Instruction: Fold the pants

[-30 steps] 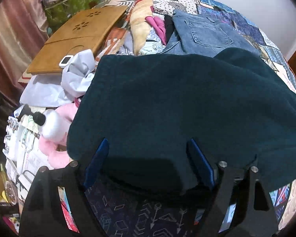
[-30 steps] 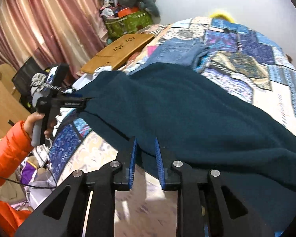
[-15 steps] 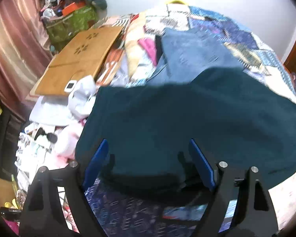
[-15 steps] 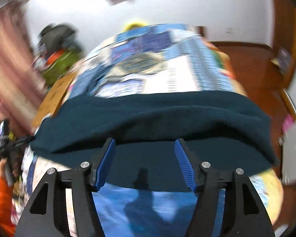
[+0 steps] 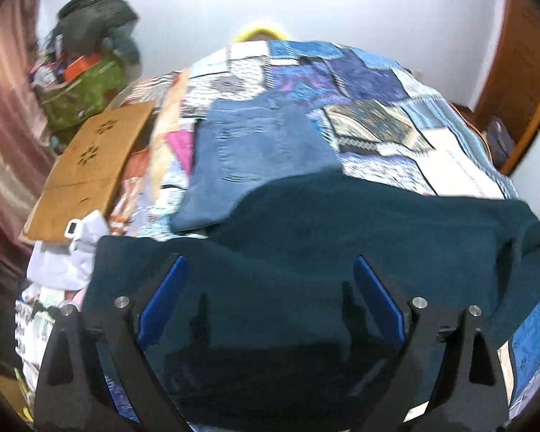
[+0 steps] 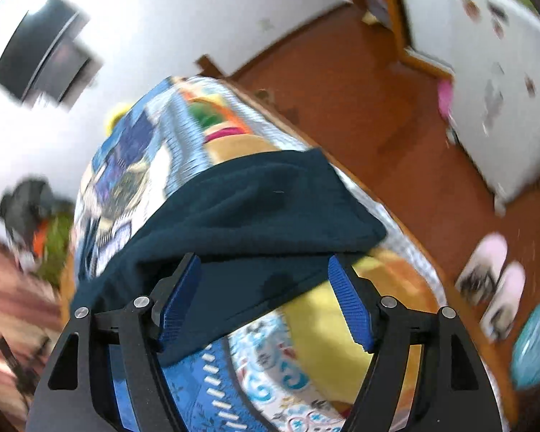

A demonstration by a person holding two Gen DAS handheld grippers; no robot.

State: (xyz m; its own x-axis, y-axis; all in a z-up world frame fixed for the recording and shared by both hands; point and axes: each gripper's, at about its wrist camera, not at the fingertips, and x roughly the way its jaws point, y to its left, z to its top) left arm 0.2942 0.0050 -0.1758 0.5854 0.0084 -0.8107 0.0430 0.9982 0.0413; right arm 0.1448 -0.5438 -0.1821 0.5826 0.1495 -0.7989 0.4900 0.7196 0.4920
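**Teal pants laid across the bed, both claws released**

Left wrist view: the teal pants (image 5: 342, 237) are seen spread across the patchwork bed (image 5: 378, 108), just in front of a pair of folded jeans (image 5: 255, 154) whose near edge is overlapped. The left claw (image 5: 270, 298) is held with its fingers wide apart above the fabric, nothing being gripped.

Right wrist view: the pants (image 6: 255, 208) are shown doubled over near the bed's edge, the wooden floor (image 6: 378, 108) lying beyond. The right claw (image 6: 266, 306) is likewise spread and empty. A risk is judged: the thick upper layer could slide or spring back, or the overhanging end could be dragged floorward, if only one layer is pinched.
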